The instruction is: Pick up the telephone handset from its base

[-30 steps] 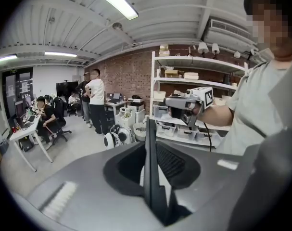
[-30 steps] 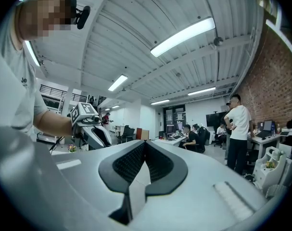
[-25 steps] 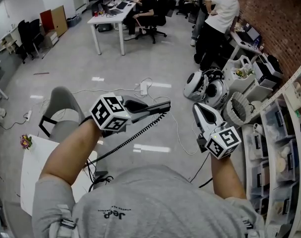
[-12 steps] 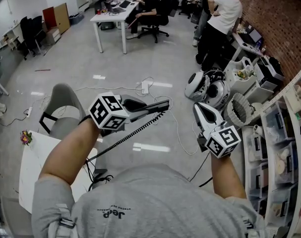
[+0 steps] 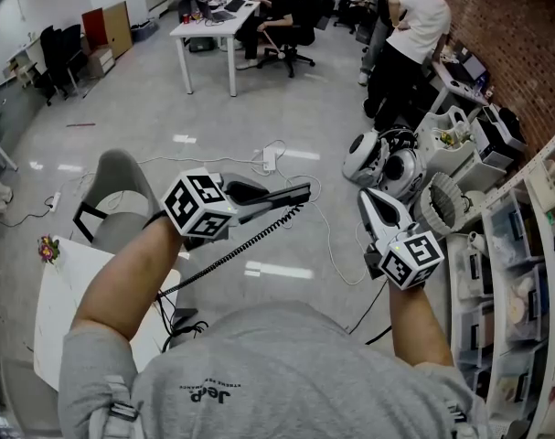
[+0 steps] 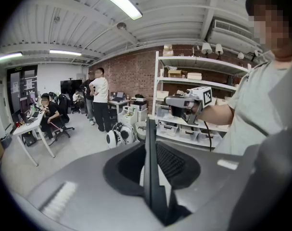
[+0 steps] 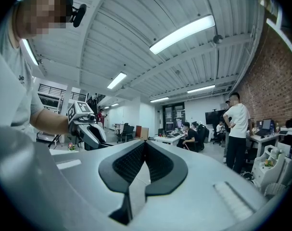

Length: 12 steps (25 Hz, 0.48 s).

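Note:
My left gripper point(image 5: 259, 196) holds the black telephone handset point(image 5: 286, 195) up in the air over the floor, jaws shut on it. Its coiled black cord point(image 5: 229, 255) hangs down and back toward the white table point(image 5: 56, 311); the phone base is hidden. In the left gripper view the handset point(image 6: 151, 177) stands edge-on as a thin dark blade between the jaws of the left gripper point(image 6: 153, 150). My right gripper point(image 5: 368, 201) hovers to the right, apart from the handset, shut with nothing in it; its jaws meet in the right gripper view point(image 7: 145, 142).
A grey chair point(image 5: 117, 190) stands left of the table. White helmets point(image 5: 379, 158) and baskets sit on the floor by the shelving point(image 5: 515, 245) at right. Cables and a power strip point(image 5: 266, 161) lie on the floor. People sit and stand at desks point(image 5: 208, 26) farther off.

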Each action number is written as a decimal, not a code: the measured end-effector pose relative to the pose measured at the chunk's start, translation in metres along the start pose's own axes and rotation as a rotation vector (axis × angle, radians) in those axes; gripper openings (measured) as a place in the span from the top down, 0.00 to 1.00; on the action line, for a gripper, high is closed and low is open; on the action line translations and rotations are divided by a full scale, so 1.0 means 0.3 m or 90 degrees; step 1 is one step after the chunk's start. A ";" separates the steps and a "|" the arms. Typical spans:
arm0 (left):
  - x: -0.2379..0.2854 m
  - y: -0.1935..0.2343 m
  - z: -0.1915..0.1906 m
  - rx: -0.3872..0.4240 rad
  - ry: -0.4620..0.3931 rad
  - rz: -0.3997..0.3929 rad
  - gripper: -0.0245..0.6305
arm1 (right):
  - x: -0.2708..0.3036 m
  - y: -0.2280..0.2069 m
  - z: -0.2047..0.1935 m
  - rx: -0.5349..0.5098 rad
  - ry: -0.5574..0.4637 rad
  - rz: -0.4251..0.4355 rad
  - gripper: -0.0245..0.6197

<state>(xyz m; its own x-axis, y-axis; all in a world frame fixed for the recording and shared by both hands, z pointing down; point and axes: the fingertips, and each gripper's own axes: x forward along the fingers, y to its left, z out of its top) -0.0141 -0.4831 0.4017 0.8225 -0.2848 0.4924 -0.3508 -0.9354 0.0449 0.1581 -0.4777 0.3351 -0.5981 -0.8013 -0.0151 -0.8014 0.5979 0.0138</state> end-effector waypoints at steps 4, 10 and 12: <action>0.002 0.000 -0.003 -0.001 0.002 -0.003 0.75 | 0.001 -0.005 -0.001 0.001 0.001 -0.005 0.96; 0.003 0.004 0.003 0.000 0.003 -0.003 0.75 | 0.001 -0.020 0.003 0.002 0.001 -0.014 0.96; 0.004 0.004 0.004 0.000 0.004 -0.005 0.75 | 0.001 -0.028 0.005 0.004 0.001 -0.019 0.96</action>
<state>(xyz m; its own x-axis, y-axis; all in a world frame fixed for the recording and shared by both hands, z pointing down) -0.0128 -0.4848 0.4013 0.8226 -0.2758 0.4972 -0.3438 -0.9378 0.0486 0.1648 -0.4829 0.3334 -0.5743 -0.8185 -0.0144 -0.8186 0.5743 0.0067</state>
